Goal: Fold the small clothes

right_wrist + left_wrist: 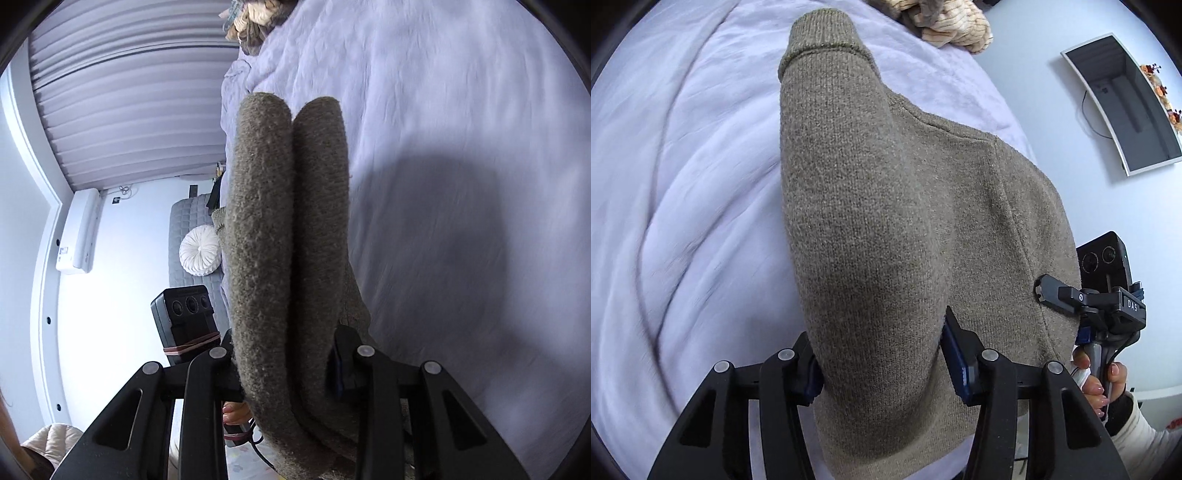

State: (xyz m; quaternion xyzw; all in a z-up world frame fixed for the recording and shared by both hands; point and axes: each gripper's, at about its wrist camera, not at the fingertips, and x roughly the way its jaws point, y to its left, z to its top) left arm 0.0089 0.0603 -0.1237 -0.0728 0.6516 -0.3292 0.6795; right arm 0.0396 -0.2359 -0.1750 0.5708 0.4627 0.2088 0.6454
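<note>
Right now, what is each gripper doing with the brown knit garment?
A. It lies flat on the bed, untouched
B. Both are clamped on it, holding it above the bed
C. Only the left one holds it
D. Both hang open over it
B: the left gripper and the right gripper each pinch folds of the brown knit garment, which hangs clear of the pale bed cover.

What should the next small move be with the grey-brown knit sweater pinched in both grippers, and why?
Probably carry it over the bed and lay it down flat. The left gripper is shut on the sweater with a sleeve draped forward, and the right gripper clamps a doubled fold of it, so the sweater hangs bunched above the lilac bedspread and cannot be folded neatly in the air.
</note>
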